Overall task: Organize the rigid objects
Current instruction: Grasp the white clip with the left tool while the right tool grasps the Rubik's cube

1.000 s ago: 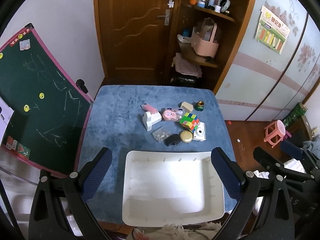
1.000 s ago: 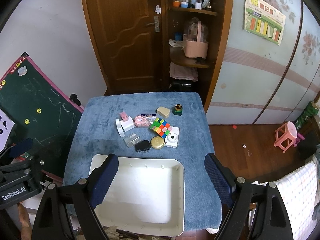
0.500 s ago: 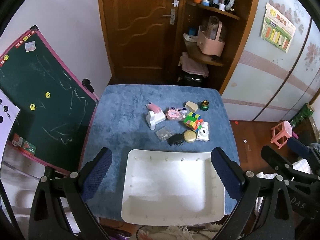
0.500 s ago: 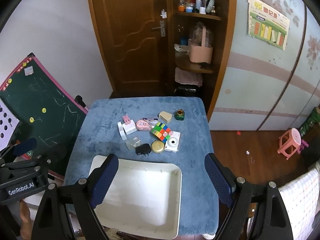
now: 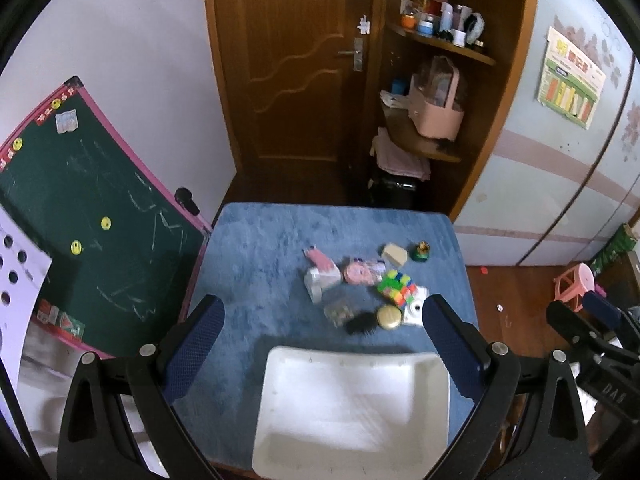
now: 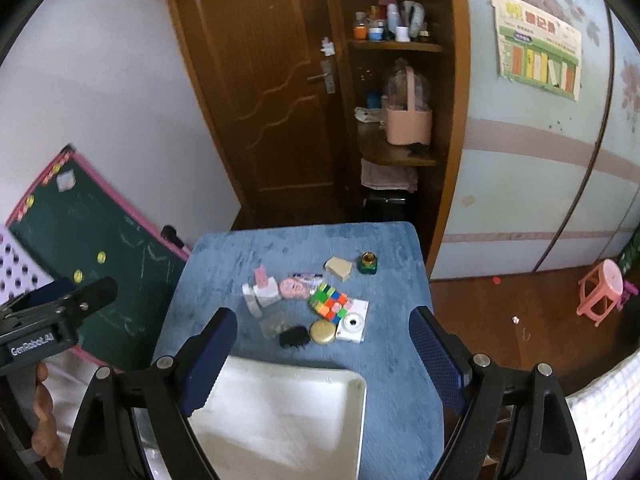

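Walls: white at upper left; pale blue wardrobe panels (image 5: pixel 560 184) at right.
Door: brown wooden door (image 5: pixel 296 80), top centre.
Shelves: wooden corner shelves (image 6: pixel 396 152) beside it.
Floor: reddish wood (image 6: pixel 500 320), lower right.
Chalkboard: green chalkboard (image 5: pixel 80 200), left.

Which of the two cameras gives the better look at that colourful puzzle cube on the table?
The right wrist view: there the puzzle cube is sharper, with separate coloured squares plain to see. In the left wrist view the cube is also unblocked, but blurrier, its colours smeared together.
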Demonstrator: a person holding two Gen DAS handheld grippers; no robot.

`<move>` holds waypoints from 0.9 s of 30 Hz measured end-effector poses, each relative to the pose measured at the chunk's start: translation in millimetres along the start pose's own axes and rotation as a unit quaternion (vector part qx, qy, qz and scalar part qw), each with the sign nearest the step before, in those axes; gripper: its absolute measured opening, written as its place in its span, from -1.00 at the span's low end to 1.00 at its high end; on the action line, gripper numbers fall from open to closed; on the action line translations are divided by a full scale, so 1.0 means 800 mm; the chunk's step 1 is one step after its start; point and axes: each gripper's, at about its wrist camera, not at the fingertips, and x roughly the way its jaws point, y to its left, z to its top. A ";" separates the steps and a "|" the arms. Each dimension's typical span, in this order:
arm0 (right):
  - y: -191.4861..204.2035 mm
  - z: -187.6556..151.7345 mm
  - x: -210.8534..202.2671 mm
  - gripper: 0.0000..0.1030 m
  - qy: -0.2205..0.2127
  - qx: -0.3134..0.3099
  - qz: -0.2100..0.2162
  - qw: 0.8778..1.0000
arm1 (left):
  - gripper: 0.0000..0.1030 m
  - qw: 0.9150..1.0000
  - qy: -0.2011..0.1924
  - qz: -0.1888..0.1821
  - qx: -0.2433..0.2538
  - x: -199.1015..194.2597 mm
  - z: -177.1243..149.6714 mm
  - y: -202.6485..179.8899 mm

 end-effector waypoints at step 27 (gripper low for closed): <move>0.038 -0.018 0.409 0.72 0.186 -0.150 -0.052 0.970 | 0.93 0.968 0.247 0.020 -0.035 0.452 -0.011 0.047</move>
